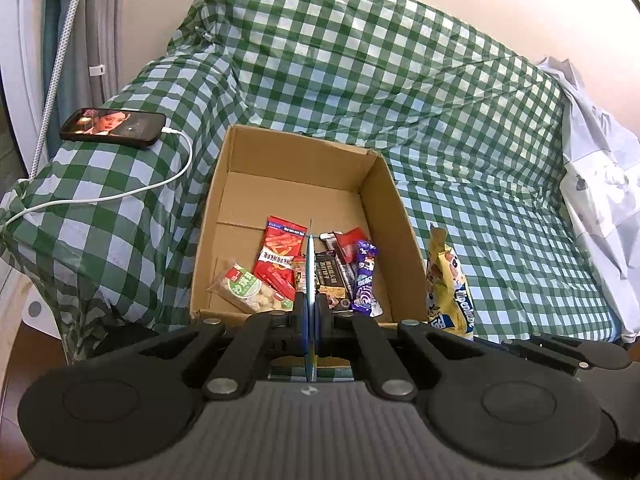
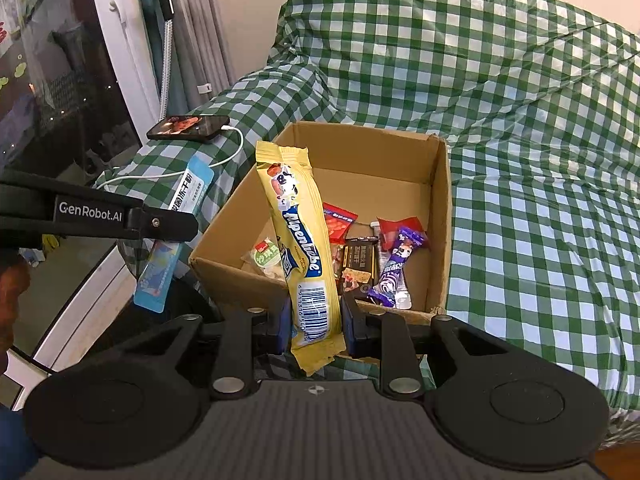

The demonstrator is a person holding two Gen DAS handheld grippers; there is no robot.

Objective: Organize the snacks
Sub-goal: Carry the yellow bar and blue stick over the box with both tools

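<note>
Item one: your right gripper (image 2: 316, 326), fingers clamped on the lower end of a yellow Alpenliebe packet (image 2: 298, 236), standing upright over the near wall of the cardboard box (image 2: 438, 216). Light, crinkly, probably slippery; grip the flat seal, not the filled middle.

Item two: your left gripper (image 1: 310, 304), fingers pinched on a thin blue sachet (image 2: 172, 240), edge-on, limp, beside the box.

Box rests on the checked sofa cover (image 1: 460, 128), snacks inside.
</note>
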